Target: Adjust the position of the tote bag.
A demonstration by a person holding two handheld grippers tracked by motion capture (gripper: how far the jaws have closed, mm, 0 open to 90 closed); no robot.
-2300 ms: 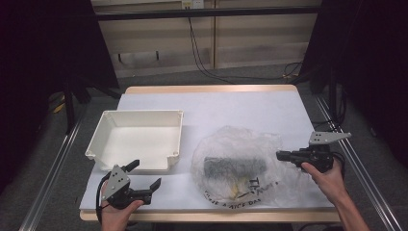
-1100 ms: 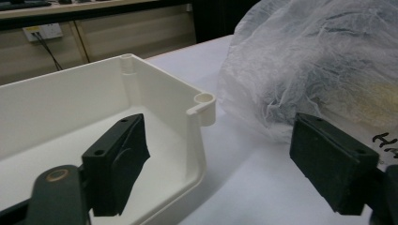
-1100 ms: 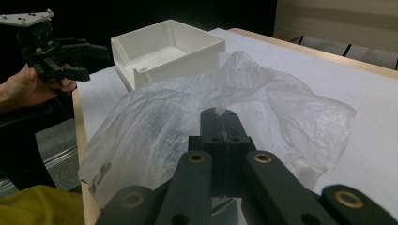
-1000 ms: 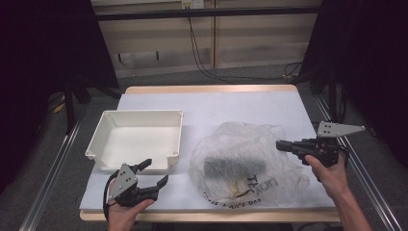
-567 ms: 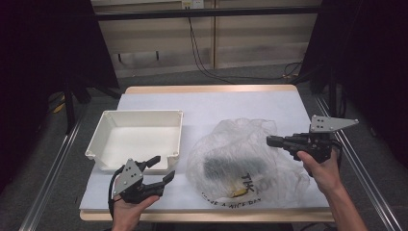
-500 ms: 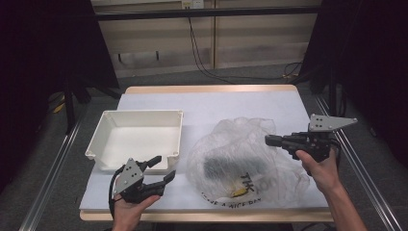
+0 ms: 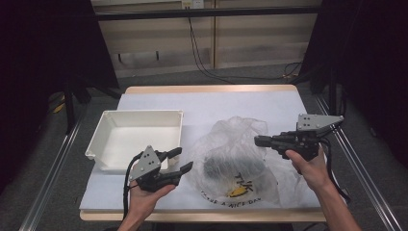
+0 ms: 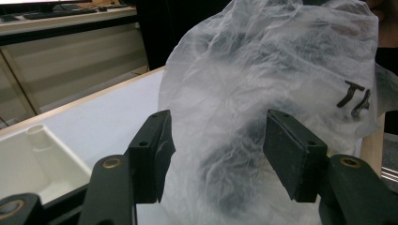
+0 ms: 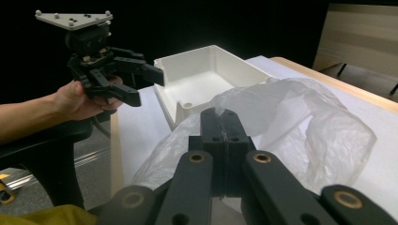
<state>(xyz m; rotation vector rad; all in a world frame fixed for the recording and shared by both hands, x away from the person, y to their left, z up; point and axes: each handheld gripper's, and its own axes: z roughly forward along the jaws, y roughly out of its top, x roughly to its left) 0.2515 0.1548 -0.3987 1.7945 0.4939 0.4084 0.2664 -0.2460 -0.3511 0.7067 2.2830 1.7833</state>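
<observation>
On the near right part of the table (image 7: 159, 98), the thin plastic bag (image 7: 235, 159) with dark contents (image 7: 226, 166) lies just right of the white tray (image 7: 134, 137); the right gripper (image 7: 260, 141) has its jaws pressed together on the bag's upper edge. The left gripper (image 7: 180, 160) has just been closing its jaws, which are half spread around the bag's bulging side without pressing it. I think the slippery film could slide out of the right pinch, or the left jaws could catch only loose film, so the contents drop or the bag tears.
</observation>
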